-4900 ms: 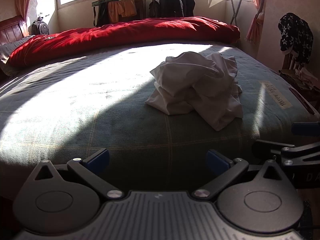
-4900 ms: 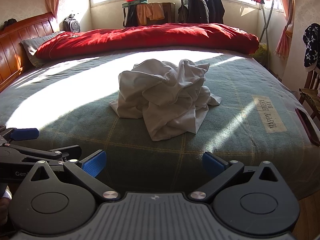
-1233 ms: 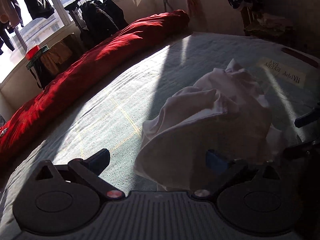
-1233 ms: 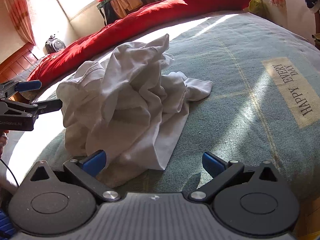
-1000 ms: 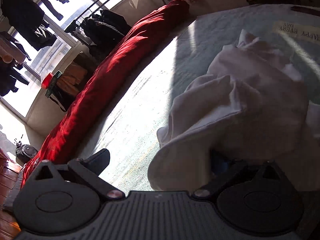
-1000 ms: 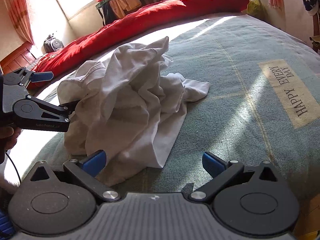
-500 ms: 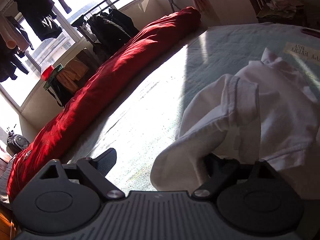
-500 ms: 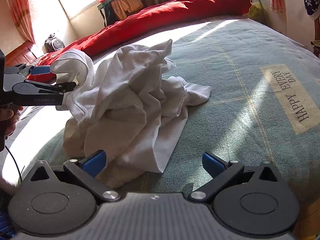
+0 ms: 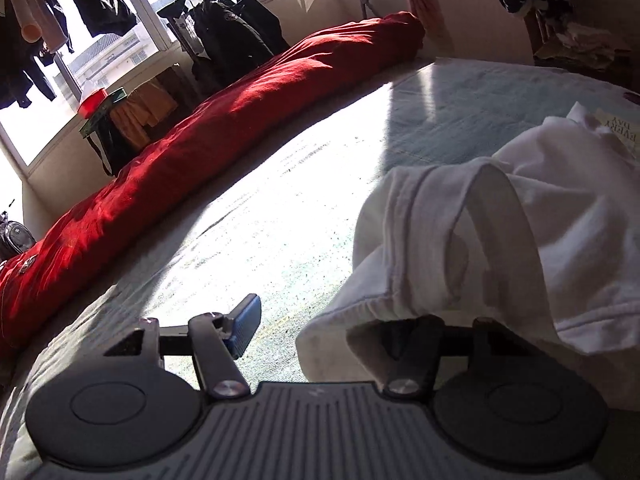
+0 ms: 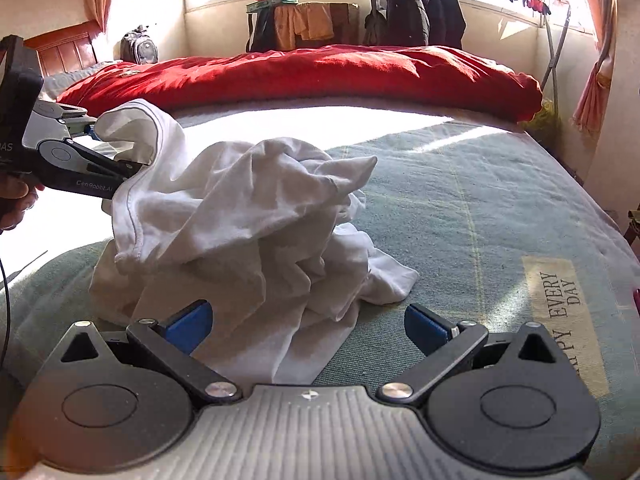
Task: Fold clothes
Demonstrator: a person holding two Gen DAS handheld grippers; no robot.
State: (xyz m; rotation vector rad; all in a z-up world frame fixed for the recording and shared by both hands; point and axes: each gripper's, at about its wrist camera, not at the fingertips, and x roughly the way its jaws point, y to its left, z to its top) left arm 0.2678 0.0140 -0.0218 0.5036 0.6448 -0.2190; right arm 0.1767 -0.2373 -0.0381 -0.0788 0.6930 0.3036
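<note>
A crumpled white garment (image 10: 256,208) lies in a heap on the grey-green bed cover (image 10: 460,200). At the left of the right wrist view, my left gripper (image 10: 110,148) holds up the garment's ribbed edge. In the left wrist view this gripper (image 9: 320,328) has the white garment (image 9: 520,240) draped over its right finger, which is hidden. The blue left pad (image 9: 244,326) stands apart from the cloth. Its jaws are closing with the cloth's edge between them. My right gripper (image 10: 307,324) is open at the near side of the heap, with the lowest folds lying between its fingers.
A rolled red duvet (image 10: 320,76) runs along the far side of the bed. Behind it are a clothes rack with dark jackets (image 10: 420,4) and a wooden headboard (image 10: 68,50). A "HAPPY EVERY DAY" label (image 10: 560,300) marks the cover at the right. A hand (image 10: 12,204) holds the left gripper.
The left gripper's jaws have narrowed and it has carried the garment's edge up and to the left, off the heap. The right gripper has rolled to level and stays open.
</note>
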